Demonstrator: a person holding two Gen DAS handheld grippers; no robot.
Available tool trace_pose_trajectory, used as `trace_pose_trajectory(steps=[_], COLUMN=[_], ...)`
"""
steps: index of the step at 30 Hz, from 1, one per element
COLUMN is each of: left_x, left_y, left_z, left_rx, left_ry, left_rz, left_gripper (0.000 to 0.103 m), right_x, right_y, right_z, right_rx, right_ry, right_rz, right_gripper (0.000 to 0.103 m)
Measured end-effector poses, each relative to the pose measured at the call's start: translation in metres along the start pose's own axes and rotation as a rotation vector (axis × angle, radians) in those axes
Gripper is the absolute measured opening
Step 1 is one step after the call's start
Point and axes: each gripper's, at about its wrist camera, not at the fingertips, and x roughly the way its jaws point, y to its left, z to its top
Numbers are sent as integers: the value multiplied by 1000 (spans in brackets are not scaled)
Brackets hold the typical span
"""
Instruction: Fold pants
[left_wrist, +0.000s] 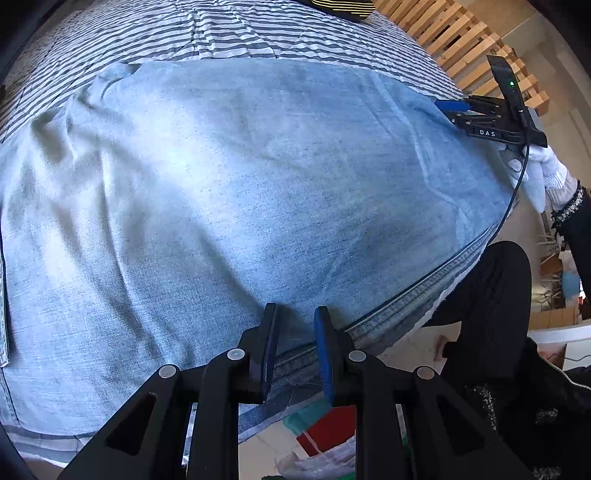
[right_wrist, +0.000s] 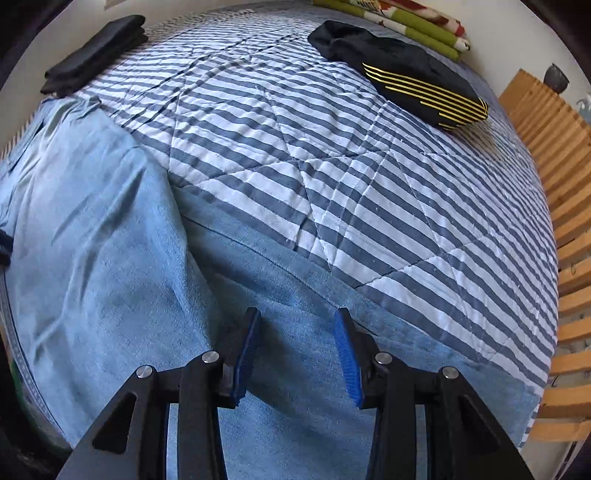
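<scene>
- The jeans (left_wrist: 229, 192) lie spread flat on the striped quilt (right_wrist: 332, 155), taking up its near side, with their stitched outer seam running along the quilt's near edge.
- My left gripper (left_wrist: 293, 345) sits over that seam, jaws a narrow gap apart with the seam edge between them; I judge the pads are not pressing on it.
- My right gripper (right_wrist: 295, 354) hovers above the denim further along the jeans, just short of where the quilt shows bare; its jaws are parted with nothing between them.
- Denim like this should feel heavy, soft but fairly stiff, and not slippery, so it ought to hold a crease.
- I'd take hold at the thick seam or hem, where several layers give the pads something to bite.
- Beyond the jeans, a black garment with yellow stripes (right_wrist: 410, 85) rests on the quilt's far side.
</scene>
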Motion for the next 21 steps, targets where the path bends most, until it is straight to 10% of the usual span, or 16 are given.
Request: trace_pose_trajectory(steps=[4, 8, 19, 21], left_x=[0, -1, -2, -3], left_y=[-1, -2, -4, -4], left_z=[0, -2, 0, 1], left_rx=[2, 4, 5, 9], left_ry=[7, 9, 6, 5], left_rz=[3, 6, 15, 18], left_gripper=[21, 21, 21, 21], right_x=[-1, -12, -24, -26], right_y=[-9, -6, -52, -43], right_z=[-4, -6, 9, 9], right_rx=[66, 74, 286, 221], right_ry=[-11, -21, -124, -101], right_rz=[29, -7, -6, -127], right_gripper=[34, 2, 2, 6])
